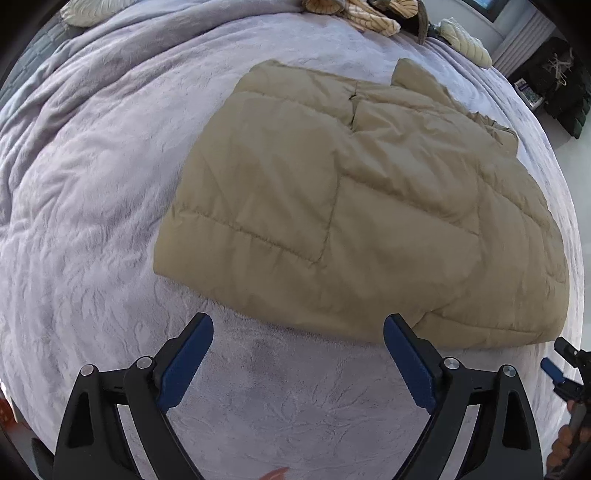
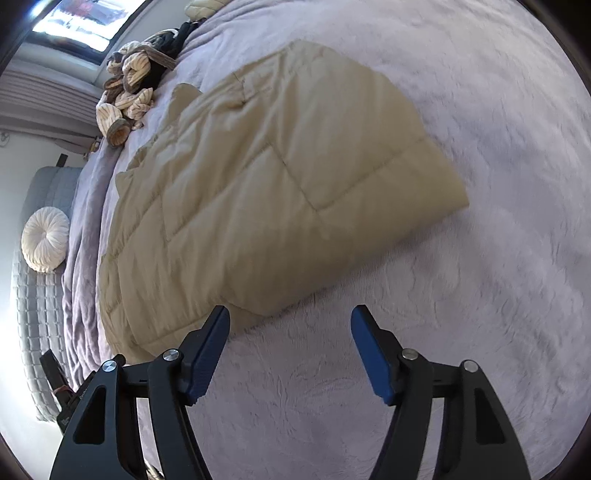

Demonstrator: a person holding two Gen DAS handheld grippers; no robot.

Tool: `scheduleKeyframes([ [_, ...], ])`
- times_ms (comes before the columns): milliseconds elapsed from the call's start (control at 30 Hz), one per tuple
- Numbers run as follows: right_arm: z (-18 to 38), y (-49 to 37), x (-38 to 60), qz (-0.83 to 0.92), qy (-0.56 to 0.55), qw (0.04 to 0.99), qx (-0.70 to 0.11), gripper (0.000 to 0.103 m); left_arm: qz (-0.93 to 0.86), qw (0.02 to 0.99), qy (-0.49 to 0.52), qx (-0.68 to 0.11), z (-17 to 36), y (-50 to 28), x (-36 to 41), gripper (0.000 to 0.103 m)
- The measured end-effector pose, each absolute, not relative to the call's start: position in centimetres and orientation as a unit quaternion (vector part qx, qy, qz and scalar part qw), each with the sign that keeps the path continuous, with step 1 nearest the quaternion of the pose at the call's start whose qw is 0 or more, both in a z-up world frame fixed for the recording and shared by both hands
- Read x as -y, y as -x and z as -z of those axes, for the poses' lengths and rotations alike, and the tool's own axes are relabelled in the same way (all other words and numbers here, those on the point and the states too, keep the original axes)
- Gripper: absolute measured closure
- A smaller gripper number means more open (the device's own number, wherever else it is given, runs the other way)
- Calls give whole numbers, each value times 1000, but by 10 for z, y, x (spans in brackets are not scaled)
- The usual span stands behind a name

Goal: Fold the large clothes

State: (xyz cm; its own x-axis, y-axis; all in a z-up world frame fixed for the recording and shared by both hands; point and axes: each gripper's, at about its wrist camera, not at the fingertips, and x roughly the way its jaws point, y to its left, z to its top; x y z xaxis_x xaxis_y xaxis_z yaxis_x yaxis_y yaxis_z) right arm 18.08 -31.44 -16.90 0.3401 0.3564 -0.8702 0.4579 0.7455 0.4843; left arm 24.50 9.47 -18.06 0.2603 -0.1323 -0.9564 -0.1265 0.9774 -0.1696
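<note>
A tan quilted puffer jacket [image 1: 354, 206] lies folded into a rough rectangle on a lilac plush bed cover [image 1: 92, 221]. My left gripper [image 1: 298, 325] is open and empty, just short of the jacket's near edge. The jacket also shows in the right wrist view [image 2: 266, 192]. My right gripper [image 2: 290, 316] is open and empty, its left finger beside the jacket's near corner. The right gripper's tip shows at the left wrist view's right edge [image 1: 565, 362].
Striped cream and brown plush items [image 2: 129, 96] lie at the bed's far edge, also in the left wrist view [image 1: 373, 14]. A round white cushion [image 2: 45, 239] rests on a grey quilted seat [image 2: 33, 332] beside the bed. A window [image 2: 81, 22] lies beyond.
</note>
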Motion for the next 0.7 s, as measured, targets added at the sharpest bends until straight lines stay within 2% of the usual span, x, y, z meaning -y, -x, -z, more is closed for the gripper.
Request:
scheduleKeyframes([
  [33,171,-180,314,33,-362,736,-571,23,2,787,106,-608,182,-245,-94,9],
  [67,173,-180,314,31,-371,736,-566,20,1,787,104,-608,183,-244,-94,9],
  [233,180,-179,313,19,-394,729,-560,18,3,783,104,-614,190,-245,-93,9],
  [300,186,-180,311,10,-412,724,-554,13,3,780,106,-617,192,-246,-92,9],
  [333,186,-180,311,10,-412,724,-554,0,3,779,107,-617,193,-246,-92,9],
  [533,198,-186,312,-11,-451,705,-548,0,4,779,105,-618,196,-248,-91,9],
  [700,207,-187,316,-22,-487,686,-541,0,19,766,183,-616,204,-249,-115,9],
])
